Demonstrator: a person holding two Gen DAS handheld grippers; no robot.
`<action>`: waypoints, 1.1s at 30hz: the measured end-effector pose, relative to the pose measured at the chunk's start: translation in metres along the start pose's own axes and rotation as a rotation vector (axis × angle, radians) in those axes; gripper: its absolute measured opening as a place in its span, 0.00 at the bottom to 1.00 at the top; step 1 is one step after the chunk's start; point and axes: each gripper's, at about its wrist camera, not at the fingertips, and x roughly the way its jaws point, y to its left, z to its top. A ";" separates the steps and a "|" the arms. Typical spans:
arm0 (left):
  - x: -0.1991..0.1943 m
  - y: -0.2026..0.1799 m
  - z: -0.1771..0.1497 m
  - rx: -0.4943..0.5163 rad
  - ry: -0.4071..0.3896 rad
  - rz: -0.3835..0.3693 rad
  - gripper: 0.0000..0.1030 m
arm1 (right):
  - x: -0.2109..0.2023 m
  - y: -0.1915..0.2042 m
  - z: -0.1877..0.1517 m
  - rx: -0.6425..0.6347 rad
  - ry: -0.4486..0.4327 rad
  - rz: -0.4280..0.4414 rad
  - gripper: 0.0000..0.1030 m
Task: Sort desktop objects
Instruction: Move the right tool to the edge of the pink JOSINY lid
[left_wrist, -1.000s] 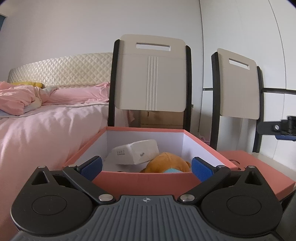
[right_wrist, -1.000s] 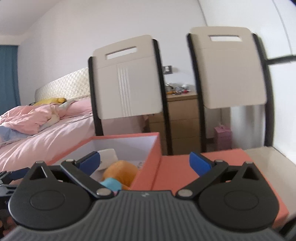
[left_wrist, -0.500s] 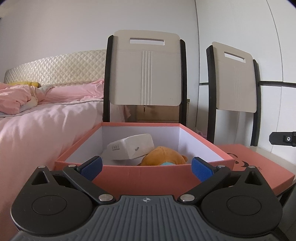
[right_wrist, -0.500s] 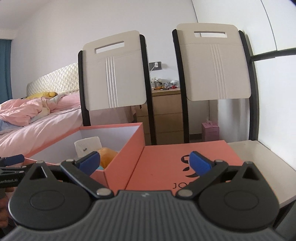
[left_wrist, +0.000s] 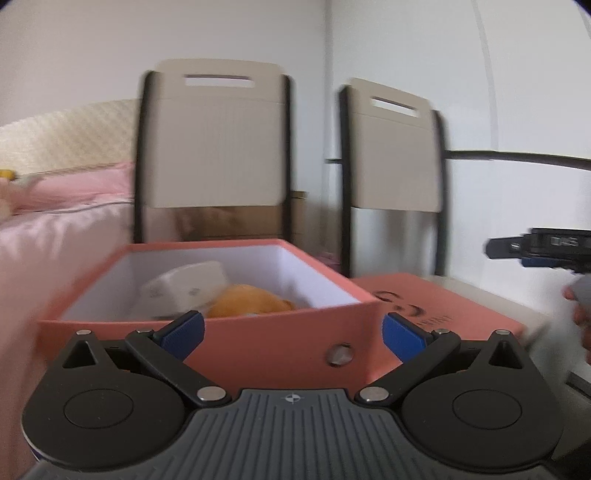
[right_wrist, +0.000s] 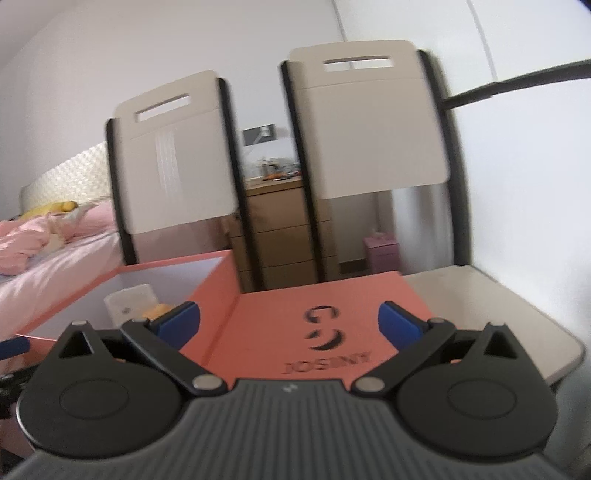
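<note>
Tools both stand spread wide and hold nothing: the left tool (left_wrist: 291, 330) faces the near wall of the open coral box (left_wrist: 258, 347), its blue pads (left_wrist: 184, 330) level with the box's front rim. Inside the box lie a white packet (left_wrist: 184, 290) and, just beside it on the right, an orange plush toy (left_wrist: 247, 304); both are blurred. The right tool (right_wrist: 288, 323) hangs over the coral lid (right_wrist: 321, 306), which lies flat on the pale desk (right_wrist: 480, 295) touching the box's right side, dark logo and lettering up. Two cream chair backs (right_wrist: 369, 125) stand behind the desk, a pink bed (left_wrist: 55, 221) to the left, a wooden drawer unit (right_wrist: 280, 229) between the chairs
</note>
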 end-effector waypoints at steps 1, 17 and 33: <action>0.003 -0.006 -0.002 0.004 0.010 -0.020 1.00 | -0.001 -0.006 -0.001 0.000 0.004 -0.013 1.00; 0.038 -0.041 -0.035 0.072 0.152 -0.045 1.00 | 0.000 -0.101 -0.031 -0.007 0.143 -0.092 1.00; 0.066 -0.037 -0.051 0.014 0.217 -0.031 1.00 | 0.027 -0.148 -0.062 0.106 0.242 -0.051 1.00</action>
